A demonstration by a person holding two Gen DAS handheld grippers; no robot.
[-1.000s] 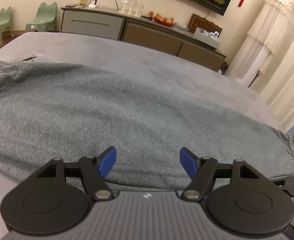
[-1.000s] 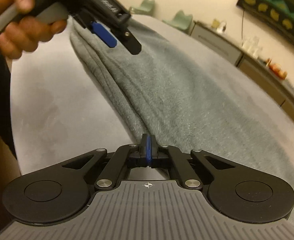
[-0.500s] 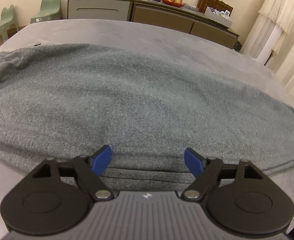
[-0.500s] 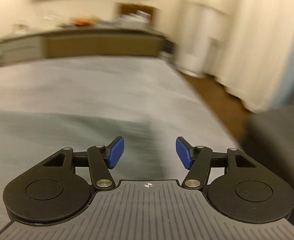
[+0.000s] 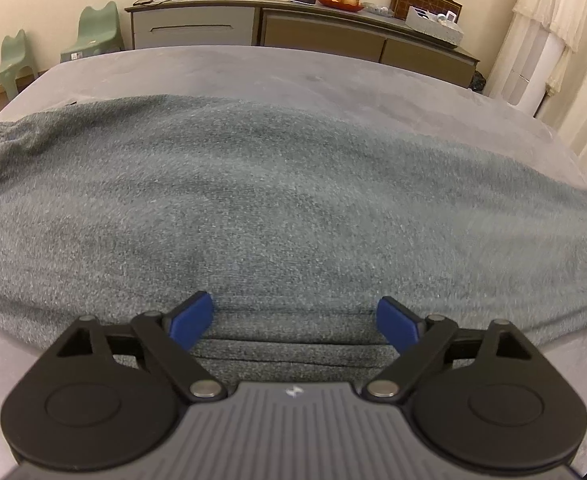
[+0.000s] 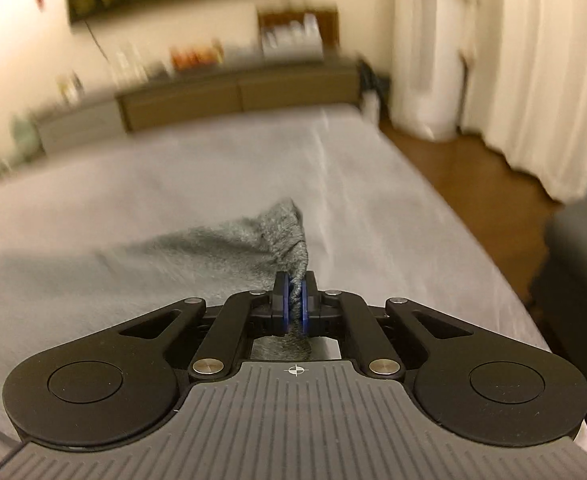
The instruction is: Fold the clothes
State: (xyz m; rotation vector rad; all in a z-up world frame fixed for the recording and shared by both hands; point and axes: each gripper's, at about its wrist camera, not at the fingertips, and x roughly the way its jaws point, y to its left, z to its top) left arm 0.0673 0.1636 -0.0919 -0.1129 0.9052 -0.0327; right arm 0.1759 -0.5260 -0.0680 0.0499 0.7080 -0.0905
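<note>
Grey knitted garment [image 5: 277, 200], laid lengthwise across our grey surface [image 5: 293, 76], one folded edge at six o'clock. Our left tongs [image 5: 295, 318] hover over that edge, blue pads [image 5: 191, 320] apart and still widening, nothing pinched between them. Our right tongs [image 6: 293, 306] are clamped on a bunched corner of the garment [image 6: 285, 236], lifted at twelve o'clock.

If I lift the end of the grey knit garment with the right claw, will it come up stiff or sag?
Probably sag: the grey knit garment already bunches into a soft peak where the right claw pinches its end. It looks thick and long across the bed, so expect drag. The fuzzy knit should not slip easily.
</note>
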